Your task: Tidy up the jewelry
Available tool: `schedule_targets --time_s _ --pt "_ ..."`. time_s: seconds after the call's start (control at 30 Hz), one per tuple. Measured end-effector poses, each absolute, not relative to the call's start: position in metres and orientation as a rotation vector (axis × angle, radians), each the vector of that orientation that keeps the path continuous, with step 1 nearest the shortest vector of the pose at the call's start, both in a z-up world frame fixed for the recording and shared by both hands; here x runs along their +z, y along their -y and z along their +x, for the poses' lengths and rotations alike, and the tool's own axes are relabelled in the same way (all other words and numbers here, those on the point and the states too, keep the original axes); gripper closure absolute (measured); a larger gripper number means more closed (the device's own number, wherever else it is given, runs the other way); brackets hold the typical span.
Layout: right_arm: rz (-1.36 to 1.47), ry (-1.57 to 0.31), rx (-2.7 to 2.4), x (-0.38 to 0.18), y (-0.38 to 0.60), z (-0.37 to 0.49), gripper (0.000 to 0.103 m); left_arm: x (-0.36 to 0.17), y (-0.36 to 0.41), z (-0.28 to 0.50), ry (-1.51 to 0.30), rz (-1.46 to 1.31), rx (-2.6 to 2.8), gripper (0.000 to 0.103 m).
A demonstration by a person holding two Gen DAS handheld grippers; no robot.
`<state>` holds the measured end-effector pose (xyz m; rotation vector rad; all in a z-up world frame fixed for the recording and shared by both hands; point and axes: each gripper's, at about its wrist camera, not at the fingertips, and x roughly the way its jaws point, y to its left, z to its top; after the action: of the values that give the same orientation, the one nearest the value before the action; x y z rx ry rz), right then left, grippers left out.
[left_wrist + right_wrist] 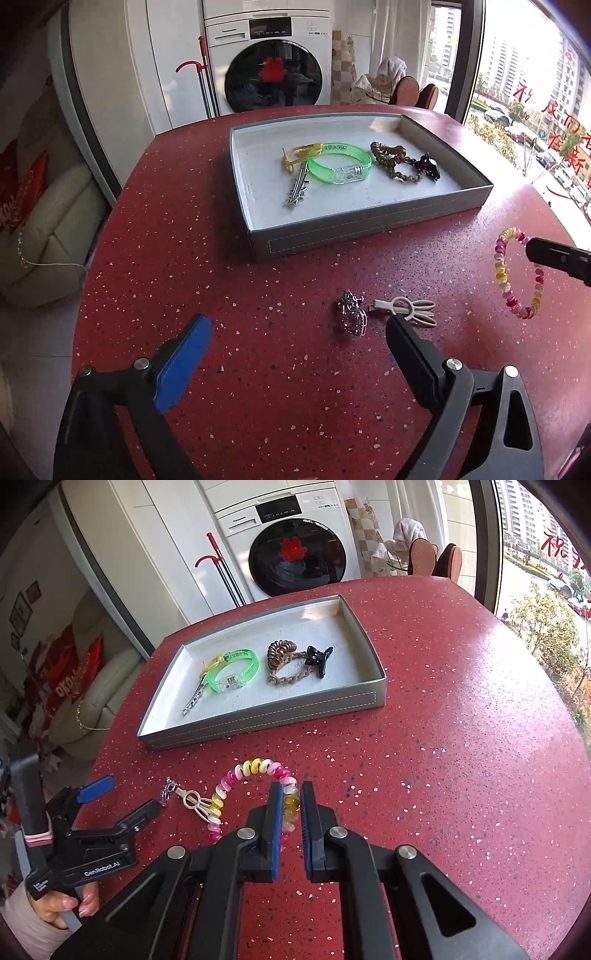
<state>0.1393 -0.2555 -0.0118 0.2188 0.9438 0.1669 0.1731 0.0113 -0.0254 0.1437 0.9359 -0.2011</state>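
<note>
Nearest to me, the right gripper point(291, 805) has its two blue-faced fingers drawn close around one side of the pink, yellow and white spiral-coil bracelet point(255, 768), which lies on the red speckled tabletop point(461, 775). The pads sit either side of an amber coil; I cannot tell whether they pinch it yet or only bracket it, since a narrow gap shows between them further back. The loop looks flat on the table, not lifted.

Just to its left, the left gripper point(295, 332) hangs with its fingers spread wide, holding nothing. Ahead of it lie two loose pieces, almost touching each other: a small sparkly silver rhinestone clip point(351, 314) and a cream plastic hair clip with looped prongs point(406, 308), whose near end disappears behind the gripper's black right fingertip.

Further back stands the shallow grey rectangular tray with a pale lining point(369, 229). Inside it already rest a translucent green plastic wristband point(338, 162), a yellow cord piece point(301, 151) beside it, a long silver spiky hairpin point(297, 186) running toward the near wall, a brown braided and coiled hair tie point(393, 160) and a black claw clip point(426, 166) against that tie.

So I judge the job somewhat past halfway: five pieces are in, three are still out on the table. The coil bracelet seems the piece in hand; the two small clips would follow, and there is bare lining left along the tray's front and far end.
</note>
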Motion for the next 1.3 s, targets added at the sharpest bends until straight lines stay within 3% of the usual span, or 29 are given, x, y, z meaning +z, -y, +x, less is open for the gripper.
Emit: schedule_targets --time_s 0.17,0.2,0.27,0.3,0.37,0.47,0.5,1.3 --pt "0.212 -0.945 0.166 -0.011 0.255 0.136 0.093 -0.036 -0.002 0.176 -0.949 0.183 -0.218 0.001" --pt "0.213 -0.945 0.165 -0.011 0.256 0.135 0.093 -0.037 0.001 0.177 -0.952 0.192 -0.227 0.007" --pt "0.215 -0.945 0.163 -0.011 0.257 0.134 0.093 -0.039 0.007 0.179 -0.957 0.206 -0.236 0.009" --pt "0.216 -0.944 0.162 -0.011 0.258 0.133 0.093 -0.041 0.009 0.180 -0.959 0.211 -0.243 0.022" --pt "0.216 -0.942 0.160 -0.010 0.259 0.132 0.093 -0.041 0.011 0.181 -0.961 0.198 -0.265 0.034" --pt "0.215 -0.942 0.160 -0.010 0.259 0.132 0.093 -0.039 0.015 0.181 -0.965 0.193 -0.303 0.073" --pt "0.215 -0.944 0.160 -0.010 0.259 0.132 0.093 -0.039 0.016 0.180 -0.962 0.200 -0.305 0.075" --pt "0.222 -0.917 0.168 0.002 0.261 0.135 0.093 0.009 -0.004 0.174 -0.894 0.072 -0.355 0.076"
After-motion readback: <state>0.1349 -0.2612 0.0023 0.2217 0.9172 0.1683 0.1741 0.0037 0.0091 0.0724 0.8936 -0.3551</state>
